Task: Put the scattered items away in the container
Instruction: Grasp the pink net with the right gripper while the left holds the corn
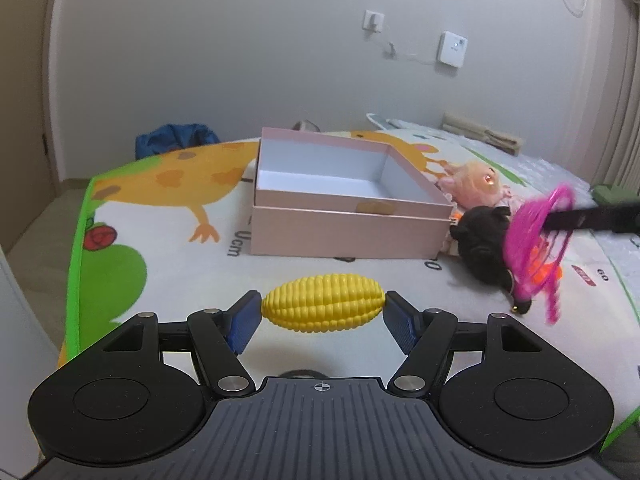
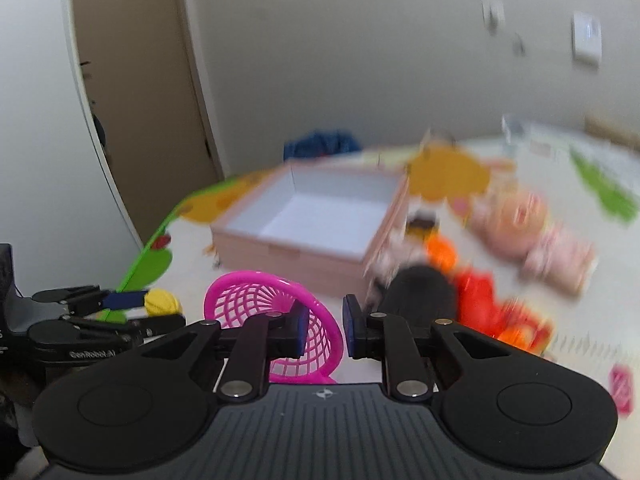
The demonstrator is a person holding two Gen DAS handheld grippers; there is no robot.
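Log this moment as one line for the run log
left claw: shut on corn | right claw: shut on basket rim | box: empty | plush toys: on mat beside box

Play mat (image 1: 280, 272): printed ruler marks "Ucm" beside the pink box (image 1: 348, 232) and "60" at right. Left gripper (image 2: 132, 300) body, in the right wrist view: "GenRobot.AI", partly blurred

Yellow toy corn (image 1: 323, 307) clamped endwise, horizontal, above mat. Pink mesh basket (image 2: 276, 330) held tilted by rim. Pink open box (image 1: 340, 200) empty, upright. Black plush (image 1: 486, 250), blonde doll (image 1: 476, 186) lying beside box.
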